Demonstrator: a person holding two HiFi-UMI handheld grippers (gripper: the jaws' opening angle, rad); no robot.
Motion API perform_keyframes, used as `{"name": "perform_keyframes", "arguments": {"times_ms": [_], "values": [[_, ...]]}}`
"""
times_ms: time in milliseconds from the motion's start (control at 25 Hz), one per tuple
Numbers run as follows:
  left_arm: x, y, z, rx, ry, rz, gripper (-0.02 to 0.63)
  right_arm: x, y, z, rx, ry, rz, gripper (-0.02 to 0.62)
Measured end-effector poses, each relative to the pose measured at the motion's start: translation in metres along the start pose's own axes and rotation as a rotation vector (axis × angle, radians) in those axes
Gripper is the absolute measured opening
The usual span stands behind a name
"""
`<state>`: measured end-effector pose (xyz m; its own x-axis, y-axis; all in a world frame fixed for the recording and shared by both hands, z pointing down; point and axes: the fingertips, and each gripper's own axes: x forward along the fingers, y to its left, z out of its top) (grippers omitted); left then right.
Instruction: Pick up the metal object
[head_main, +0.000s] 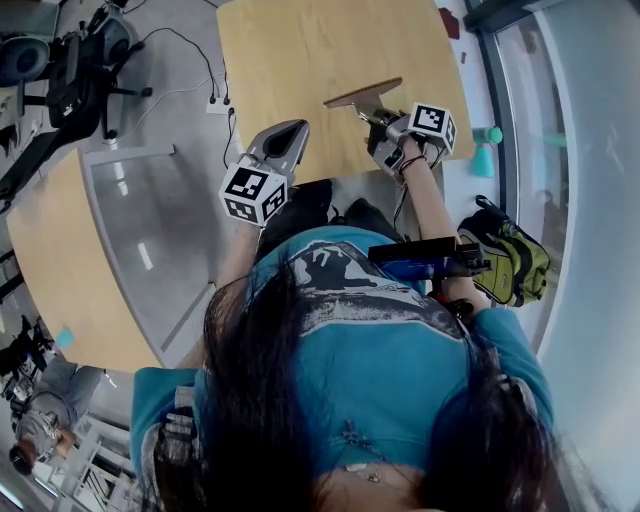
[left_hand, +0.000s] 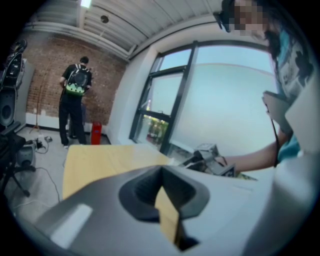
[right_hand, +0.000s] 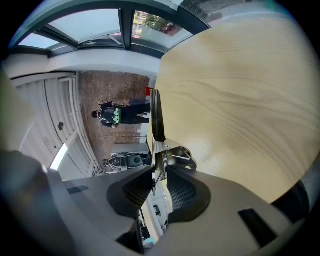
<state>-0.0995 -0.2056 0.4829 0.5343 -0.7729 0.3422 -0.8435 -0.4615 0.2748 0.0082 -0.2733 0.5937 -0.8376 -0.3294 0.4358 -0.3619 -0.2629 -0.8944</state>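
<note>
Metal object (head_main: 362, 97): flat plate with a sprung clip, over the wooden table (head_main: 290, 50) near its front edge.
Right gripper (head_main: 380, 120): jaws clamped on the clip end.
Left gripper (head_main: 287, 140): jaws together, empty, beside the table.
Hard to tell: whether the plate touches the tabletop.
Around: backpack (head_main: 512, 262) on the floor; person (left_hand: 75, 97) by a brick wall.

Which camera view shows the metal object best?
The right gripper view: the metal object, with its spring, stands close, pinched by the right gripper. The head view shows it small; the left gripper view, not clearly.
</note>
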Motion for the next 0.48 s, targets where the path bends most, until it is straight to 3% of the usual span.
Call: {"name": "perform_keyframes", "arguments": {"times_ms": [480], "values": [[-0.031,-0.112,-0.046,-0.044,-0.055,0.099,0.003,-0.120,-0.017,-0.078,-0.087,0.057,0.082,0.091]]}}
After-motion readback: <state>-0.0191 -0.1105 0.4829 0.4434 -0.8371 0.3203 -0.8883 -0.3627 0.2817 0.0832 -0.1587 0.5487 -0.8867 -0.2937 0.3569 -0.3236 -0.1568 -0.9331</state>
